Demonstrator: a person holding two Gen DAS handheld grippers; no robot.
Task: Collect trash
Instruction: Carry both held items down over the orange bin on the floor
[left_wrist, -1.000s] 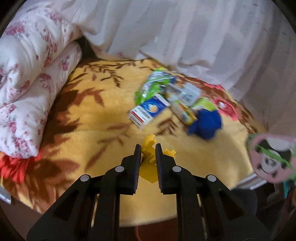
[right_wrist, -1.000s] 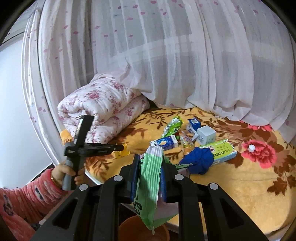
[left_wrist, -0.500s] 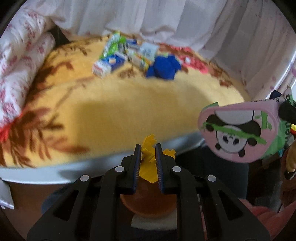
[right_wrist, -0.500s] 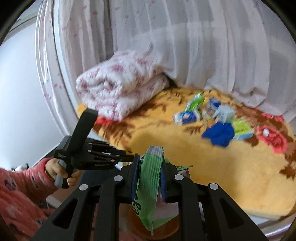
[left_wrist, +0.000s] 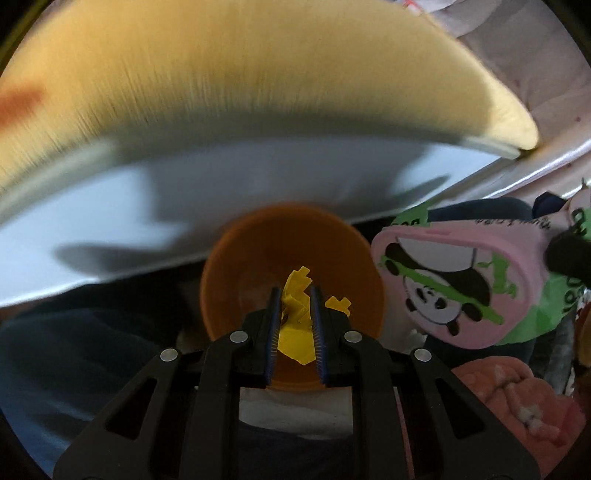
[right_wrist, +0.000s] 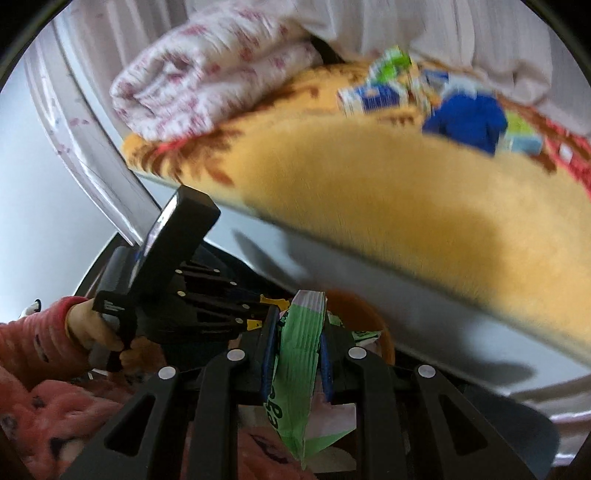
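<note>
trash first: yellow wrapper scrap (left_wrist: 295, 317), crumpled with jagged torn edges, pinched between the fingers of the left gripper (left_wrist: 294, 295), held right over the mouth of the orange bin (left_wrist: 258, 258). right gripper (right_wrist: 297, 332) is clamped on a green-and-pink wrapper (right_wrist: 301, 354), ribbed green edge toward the camera; in the left wrist view its flat side (left_wrist: 454, 291) shows a pink face with a panda print and green stripes. it hangs just beside the bin's rim, to the right of the yellow scrap. person's left hand (right_wrist: 92, 328) in a red sleeve grips the other tool's handle. behind the bin, the white bed edge (left_wrist: 258, 173), then the yellow floral blanket (right_wrist: 388, 192). farther back on the blanket, blurred: blue cloth wad (right_wrist: 467, 120), a blue-white carton (right_wrist: 373, 98), a green packet (right_wrist: 393, 62). rolled floral quilt (right_wrist: 207, 74) at far left, curtain behind.
</note>
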